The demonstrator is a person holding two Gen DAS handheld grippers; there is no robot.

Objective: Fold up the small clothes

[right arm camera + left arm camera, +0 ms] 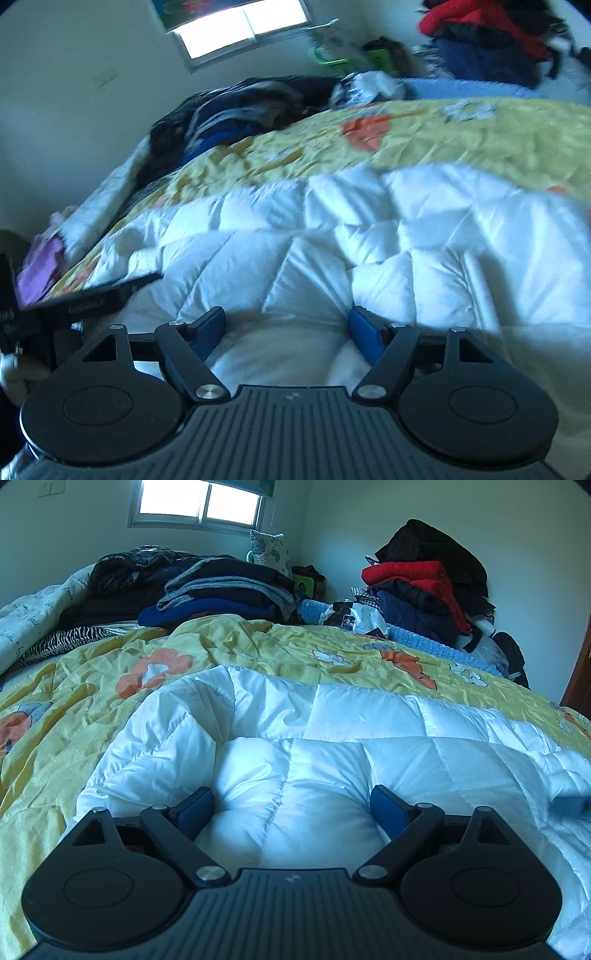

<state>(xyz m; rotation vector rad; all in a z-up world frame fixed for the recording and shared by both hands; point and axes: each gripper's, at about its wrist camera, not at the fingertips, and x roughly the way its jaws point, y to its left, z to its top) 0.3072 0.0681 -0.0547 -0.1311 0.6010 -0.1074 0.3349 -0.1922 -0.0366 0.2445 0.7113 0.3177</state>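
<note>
The white quilted puffy garment lies spread on the bed's yellow flowered cover, under and between both pairs of fingers. The left gripper stands released, pads wide apart; the right gripper likewise released, pressing nothing.

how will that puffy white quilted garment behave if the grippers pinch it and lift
The puffy white quilted garment will probably flop and drape, since it already lies in soft creases on the yellow flowered bedspread. It looks light for its bulk, given the puffed panels. Its sheen suggests slick fabric that might slide from the open left gripper or right gripper.
</note>
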